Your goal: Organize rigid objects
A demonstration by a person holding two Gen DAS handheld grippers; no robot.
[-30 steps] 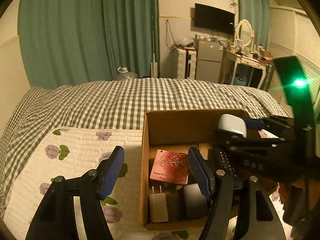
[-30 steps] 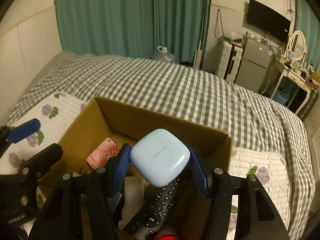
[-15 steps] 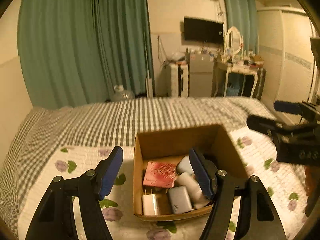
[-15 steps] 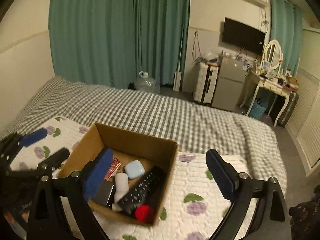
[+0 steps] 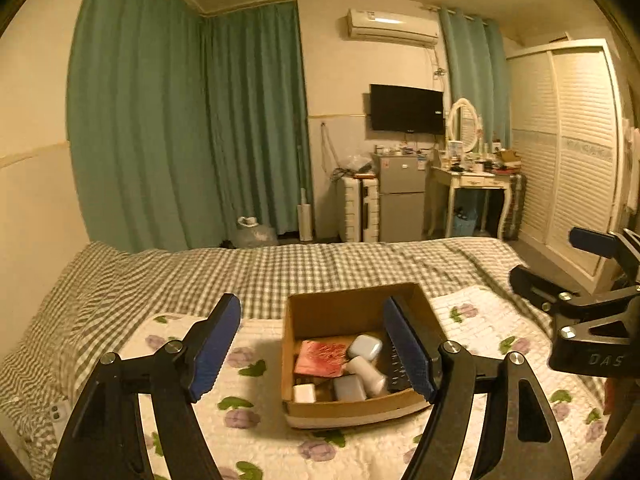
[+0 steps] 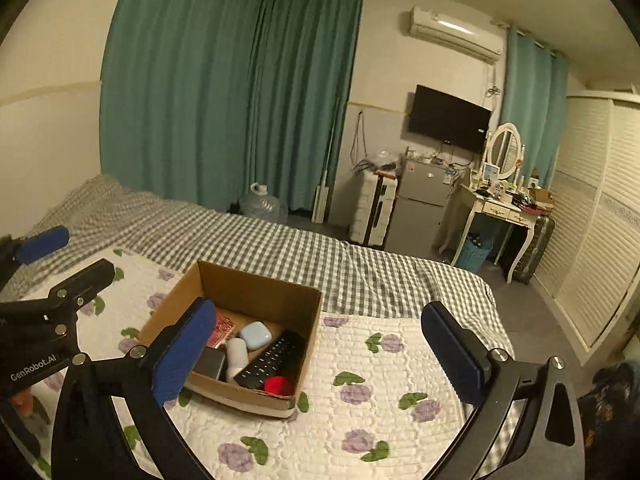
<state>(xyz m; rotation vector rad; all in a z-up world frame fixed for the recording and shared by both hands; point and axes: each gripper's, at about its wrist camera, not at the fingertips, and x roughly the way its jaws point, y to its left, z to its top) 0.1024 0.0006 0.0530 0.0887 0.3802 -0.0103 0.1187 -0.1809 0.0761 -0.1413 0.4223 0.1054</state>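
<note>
An open cardboard box (image 5: 352, 304) sits on the floral quilt; it also shows in the right wrist view (image 6: 260, 284). Inside lie a light blue earbud case (image 6: 256, 335), a black remote (image 6: 272, 360), a white cylinder (image 6: 235, 360), a red card (image 5: 320, 362), a red round item (image 6: 278, 385), a white charger (image 5: 304, 393) and a grey block (image 5: 349, 387). My left gripper (image 5: 316, 352) is open and empty, held back above the box. My right gripper (image 6: 320, 356) is open and empty, well above and behind the box.
The box rests on a white floral quilt (image 6: 380, 412) over a grey checked bedspread (image 6: 320, 256). Green curtains (image 6: 240, 100), a small fridge (image 6: 416, 208), a dressing table (image 6: 500, 208) and a louvred wardrobe (image 6: 592, 220) stand beyond the bed.
My right gripper opened and let the light blue earbud case go into the box. Both grippers then pulled up and back from the box.
</note>
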